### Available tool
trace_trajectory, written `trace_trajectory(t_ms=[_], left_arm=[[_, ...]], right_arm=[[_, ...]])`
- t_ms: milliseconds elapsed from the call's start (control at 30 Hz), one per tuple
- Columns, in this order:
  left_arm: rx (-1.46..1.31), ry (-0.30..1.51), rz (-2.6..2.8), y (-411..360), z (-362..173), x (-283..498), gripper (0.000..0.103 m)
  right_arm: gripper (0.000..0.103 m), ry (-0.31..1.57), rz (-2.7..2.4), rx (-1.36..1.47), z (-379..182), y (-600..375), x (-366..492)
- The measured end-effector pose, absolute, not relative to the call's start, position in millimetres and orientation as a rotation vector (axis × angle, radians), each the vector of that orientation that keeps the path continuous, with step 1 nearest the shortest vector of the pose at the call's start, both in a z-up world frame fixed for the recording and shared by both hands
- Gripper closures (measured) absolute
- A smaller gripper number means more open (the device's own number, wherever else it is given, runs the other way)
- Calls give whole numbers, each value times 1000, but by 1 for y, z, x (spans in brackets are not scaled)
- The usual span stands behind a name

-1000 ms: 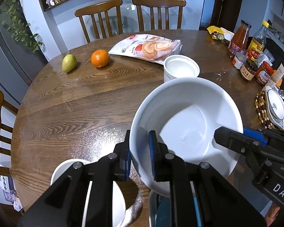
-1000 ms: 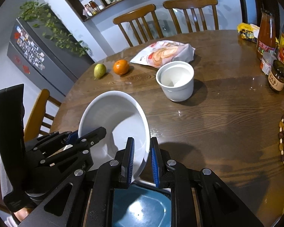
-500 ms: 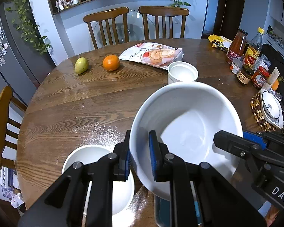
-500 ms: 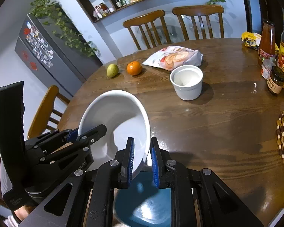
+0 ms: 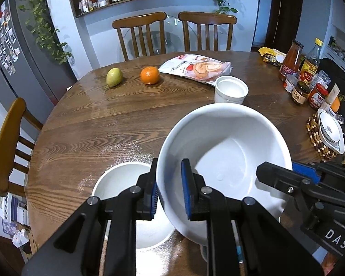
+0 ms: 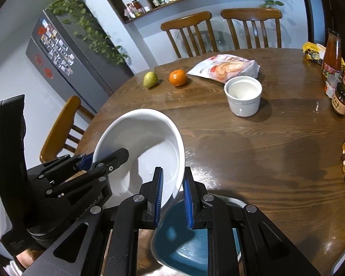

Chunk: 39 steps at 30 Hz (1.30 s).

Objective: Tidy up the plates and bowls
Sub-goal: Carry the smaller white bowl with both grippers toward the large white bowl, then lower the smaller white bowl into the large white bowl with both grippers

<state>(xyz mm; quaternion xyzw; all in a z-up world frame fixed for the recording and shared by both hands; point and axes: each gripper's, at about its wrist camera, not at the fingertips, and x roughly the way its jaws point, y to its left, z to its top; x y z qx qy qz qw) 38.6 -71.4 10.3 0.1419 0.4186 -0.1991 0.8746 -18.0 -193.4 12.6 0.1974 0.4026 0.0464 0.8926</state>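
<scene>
Both the left gripper (image 5: pixel 170 191) and right gripper (image 6: pixel 172 195) pinch opposite rims of the tilted large white bowl (image 5: pixel 225 161), with a second white bowl (image 5: pixel 126 207) visible below only from the left, a blue dish (image 6: pixel 184 241) only from the right.

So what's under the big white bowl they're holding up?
Under the big white bowl, near its right edge, sits a blue dish; a second white bowl sits lower left. The grippers cover the rest.
</scene>
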Motion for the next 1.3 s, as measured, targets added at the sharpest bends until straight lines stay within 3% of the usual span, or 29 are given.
trace_trajectory(t_ms=[1300], left_arm=[[195, 963, -279, 26, -12, 70, 86]], right_arm=[[83, 951, 229, 299, -7, -92, 33]])
